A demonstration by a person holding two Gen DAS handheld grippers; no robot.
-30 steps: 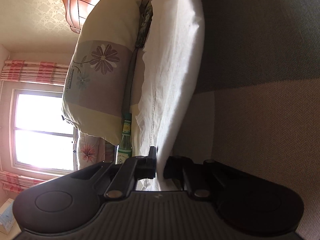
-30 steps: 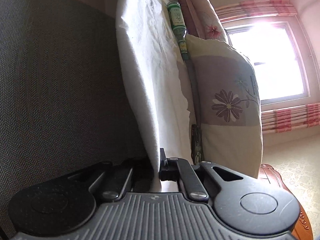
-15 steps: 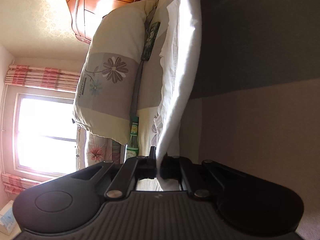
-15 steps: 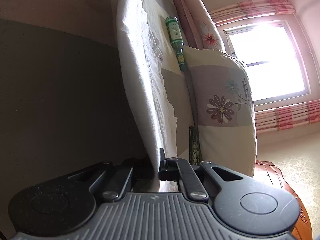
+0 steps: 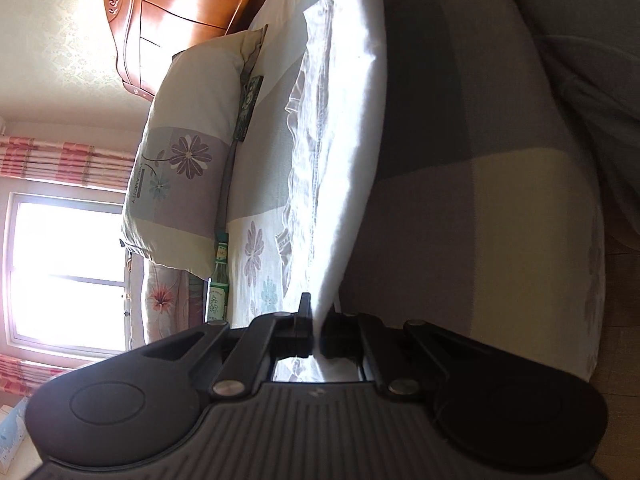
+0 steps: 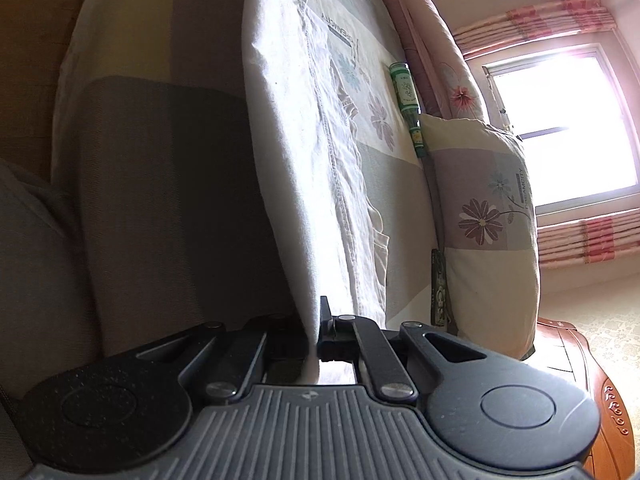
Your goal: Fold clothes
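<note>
I see the white woven cloth garment (image 5: 344, 152) stretched in a taut sheet between my two tools, raised over the bed. The black left gripper (image 5: 318, 336) has its fingers closed on one edge of the garment, and the black right gripper (image 6: 316, 340) pinches the opposite edge (image 6: 288, 128) in the same way. A lower layer of the garment with a stitched seam (image 6: 332, 148) hangs toward the bedsheet.

Under it lies the patchwork bedsheet of grey, cream and flower-print squares (image 5: 460, 220). Near the head of the bed I see a green glass bottle with a white label (image 6: 408, 100) lying on the sheet, just beside a pale pillow with a purple flower (image 6: 484, 216). A dark flat remote-like object (image 5: 248, 104) rests against the pillow. Behind are the carved orange wooden headboard (image 5: 180, 12) and a bright window with pink striped curtains (image 6: 560, 120).
</note>
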